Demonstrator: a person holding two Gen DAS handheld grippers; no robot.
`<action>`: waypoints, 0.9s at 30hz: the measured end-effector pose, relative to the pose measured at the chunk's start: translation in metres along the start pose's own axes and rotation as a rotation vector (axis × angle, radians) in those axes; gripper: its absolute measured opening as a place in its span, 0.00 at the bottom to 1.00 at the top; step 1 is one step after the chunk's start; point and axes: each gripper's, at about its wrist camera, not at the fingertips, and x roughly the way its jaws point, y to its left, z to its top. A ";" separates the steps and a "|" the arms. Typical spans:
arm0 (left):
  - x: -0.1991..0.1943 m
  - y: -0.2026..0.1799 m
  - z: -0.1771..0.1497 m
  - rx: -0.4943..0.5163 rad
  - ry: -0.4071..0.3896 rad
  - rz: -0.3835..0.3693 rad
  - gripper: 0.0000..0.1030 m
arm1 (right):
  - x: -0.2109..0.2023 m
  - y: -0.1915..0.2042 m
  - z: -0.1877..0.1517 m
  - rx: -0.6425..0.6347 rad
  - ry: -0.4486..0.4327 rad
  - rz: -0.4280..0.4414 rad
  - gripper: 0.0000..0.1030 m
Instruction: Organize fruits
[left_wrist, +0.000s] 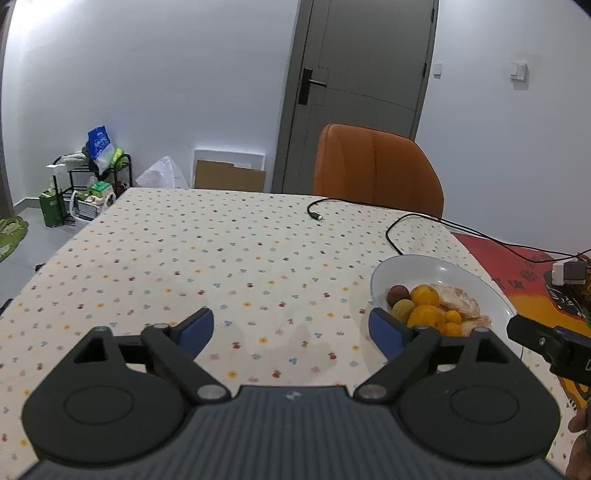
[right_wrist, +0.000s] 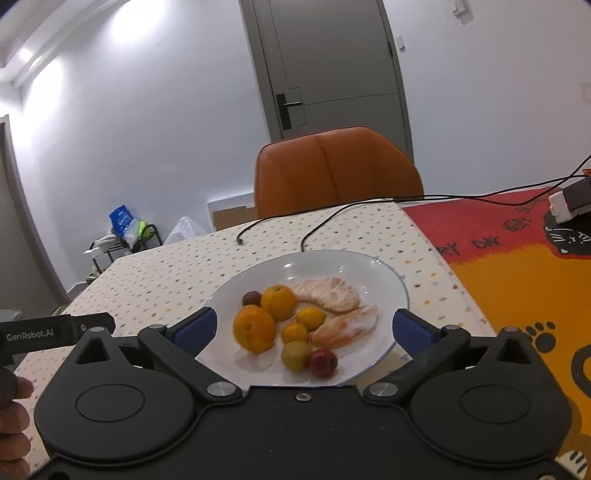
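The fruits (right_wrist: 291, 325) all lie in the white plate (right_wrist: 384, 280), centre of the right wrist view, directly ahead of the right claw (right_wrist: 303, 328) — jaws apart, empty. The left claw (left_wrist: 291, 328), also spread and empty, faces bare surface (left_wrist: 207, 258); the plate sits at its right edge. Right hand is nearer. Black cables (right_wrist: 321, 221) trail behind, not obstructing.

This was a room in a home, likely a dining area. A table (left_wrist: 184, 258) with a dotted cloth stood near an orange padded chair (left_wrist: 376, 170). Behind it was a grey interior door (left_wrist: 362, 74) in a plain white wall. At far left, a low rack (left_wrist: 92, 181) held household clutter and bags.
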 end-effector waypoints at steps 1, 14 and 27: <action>-0.003 0.001 -0.001 0.001 -0.003 0.002 0.91 | -0.002 0.001 -0.001 0.000 0.002 0.006 1.00; -0.046 0.012 -0.010 0.039 -0.014 0.020 0.99 | -0.034 0.011 -0.010 -0.022 0.019 0.035 1.00; -0.085 0.022 -0.016 0.069 -0.008 0.006 1.00 | -0.072 0.021 -0.012 -0.041 0.014 0.082 1.00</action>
